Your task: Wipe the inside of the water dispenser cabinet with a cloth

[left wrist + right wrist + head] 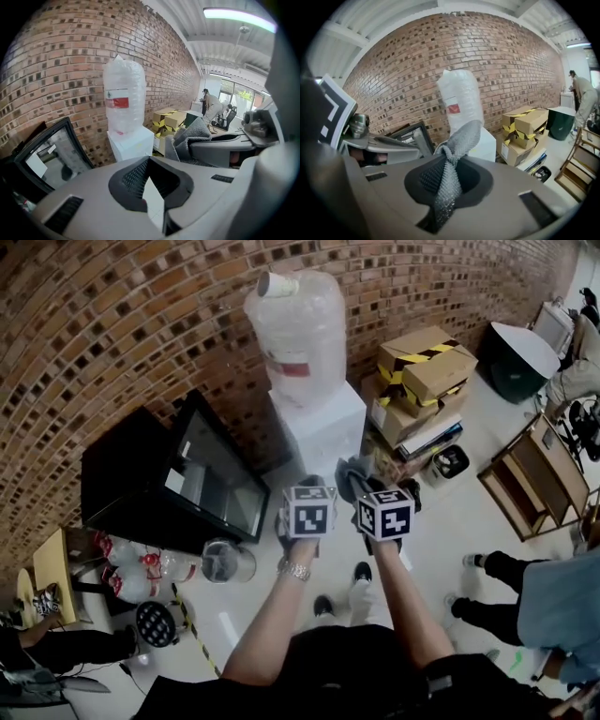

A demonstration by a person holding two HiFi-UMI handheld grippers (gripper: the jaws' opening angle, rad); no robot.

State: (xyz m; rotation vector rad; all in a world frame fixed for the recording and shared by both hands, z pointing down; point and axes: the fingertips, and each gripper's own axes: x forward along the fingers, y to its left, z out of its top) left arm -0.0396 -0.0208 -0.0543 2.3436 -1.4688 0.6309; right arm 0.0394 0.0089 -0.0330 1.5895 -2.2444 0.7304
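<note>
**Grey cloth pinched in the right gripper, dispenser ahead by the wall**

The right gripper (446, 158) had its jaws clamped on a grey cloth (461, 135). The cloth was a nubby knit, twisted into a rope where the black, ridged pads met it. A loose end rose above the jaws and another hung down below them. The left gripper (149, 161) held nothing. Its dark textured pads met at the tips, and only a pale wedge of floor showed behind them. The two grippers were held side by side, close together, each topped by its cube of black-and-white square markers.

Ahead of both and apart from them stood the water dispenser (323, 427), a plain white boxy cabinet set against the wall. A big rounded bottle (298, 334) sat on it, wrapped in cloudy, crinkled plastic with a red label. A paper cup (276, 284) lay tipped on the bottle's top. To the dispenser's left was a black case (122, 479), with its glass-paned door (220, 474) swung open. To the right, cardboard boxes (427, 367) banded with yellow-and-black tape were stacked.

The wall (112, 315) was rough red-brown brick, and the floor (441, 521) was smooth and pale.
</note>
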